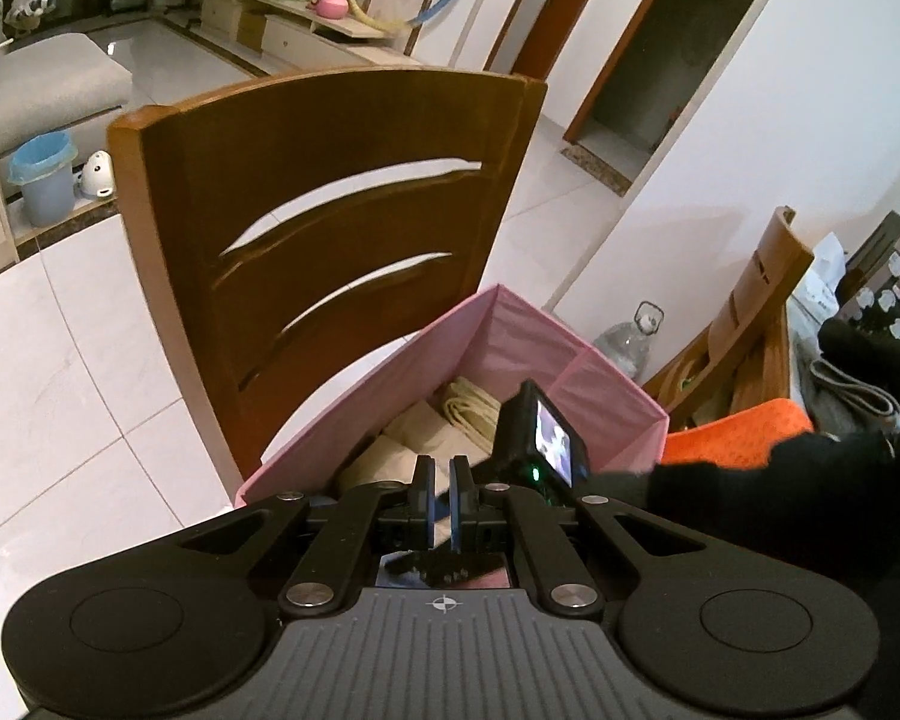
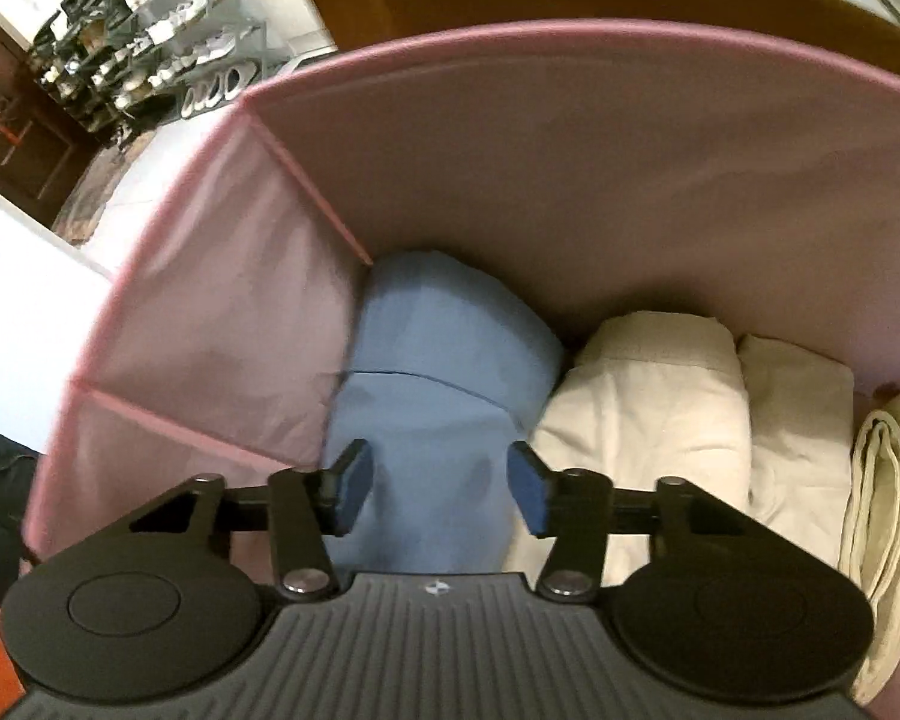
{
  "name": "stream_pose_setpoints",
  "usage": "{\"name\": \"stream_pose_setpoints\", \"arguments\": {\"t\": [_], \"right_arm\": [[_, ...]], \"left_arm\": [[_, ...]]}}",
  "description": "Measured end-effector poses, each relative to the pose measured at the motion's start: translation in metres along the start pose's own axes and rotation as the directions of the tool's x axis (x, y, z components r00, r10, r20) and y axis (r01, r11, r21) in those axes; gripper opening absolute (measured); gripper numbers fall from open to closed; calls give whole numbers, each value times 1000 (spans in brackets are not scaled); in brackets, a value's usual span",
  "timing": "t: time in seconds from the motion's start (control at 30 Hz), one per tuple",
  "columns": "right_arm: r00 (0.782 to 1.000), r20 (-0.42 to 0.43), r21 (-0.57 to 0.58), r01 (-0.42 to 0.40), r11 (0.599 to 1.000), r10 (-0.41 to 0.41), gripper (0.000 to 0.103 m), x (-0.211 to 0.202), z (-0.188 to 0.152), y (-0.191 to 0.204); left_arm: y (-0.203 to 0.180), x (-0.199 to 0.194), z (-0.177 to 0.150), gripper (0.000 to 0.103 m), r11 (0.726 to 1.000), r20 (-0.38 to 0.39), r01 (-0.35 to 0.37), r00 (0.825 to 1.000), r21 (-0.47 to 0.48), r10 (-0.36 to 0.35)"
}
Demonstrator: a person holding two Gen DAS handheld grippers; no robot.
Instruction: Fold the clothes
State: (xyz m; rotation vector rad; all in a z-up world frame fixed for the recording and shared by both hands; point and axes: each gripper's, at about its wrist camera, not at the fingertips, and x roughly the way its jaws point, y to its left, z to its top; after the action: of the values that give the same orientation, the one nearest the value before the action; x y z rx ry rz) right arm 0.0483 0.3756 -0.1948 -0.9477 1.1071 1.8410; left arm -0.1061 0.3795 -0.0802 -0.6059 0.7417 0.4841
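Note:
A pink fabric bin [image 2: 510, 150] stands open below me; it also shows in the left wrist view [image 1: 498, 348]. A folded blue garment [image 2: 438, 372] stands against its left wall. Beside it are two cream folded garments [image 2: 648, 402] and a ribbed cream one [image 2: 888, 480] at the right. My right gripper [image 2: 438, 489] is open, its pads either side of the blue garment's near end, just above it. My left gripper [image 1: 443, 492] is nearly shut and empty, held above the bin's near rim. The right gripper's camera [image 1: 546, 438] shows in the left wrist view.
A wooden chair back [image 1: 330, 228] rises behind the bin. An orange cloth [image 1: 732, 432] lies to the right, by another wooden chair [image 1: 756, 312] and a plastic bottle [image 1: 630, 342]. White tiled floor [image 1: 60, 390] lies to the left. A shoe rack [image 2: 150, 42] stands far left.

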Motion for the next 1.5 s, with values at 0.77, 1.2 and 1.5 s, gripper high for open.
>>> {"name": "stream_pose_setpoints", "arguments": {"t": [0.77, 1.2, 1.5], "right_arm": [[995, -46, 96, 91, 991, -87, 17, -56, 20, 53], [963, 132, 270, 191, 944, -233, 66, -191, 33, 136], [885, 240, 418, 276, 866, -398, 96, -256, 5, 221]], "left_arm": [[18, -44, -22, 70, 999, 95, -40, 995, -8, 41], [-7, -101, -17, 100, 975, 238, -101, 970, 199, 52], [-17, -145, -44, 103, 953, 307, -108, 952, 284, 17]]}}
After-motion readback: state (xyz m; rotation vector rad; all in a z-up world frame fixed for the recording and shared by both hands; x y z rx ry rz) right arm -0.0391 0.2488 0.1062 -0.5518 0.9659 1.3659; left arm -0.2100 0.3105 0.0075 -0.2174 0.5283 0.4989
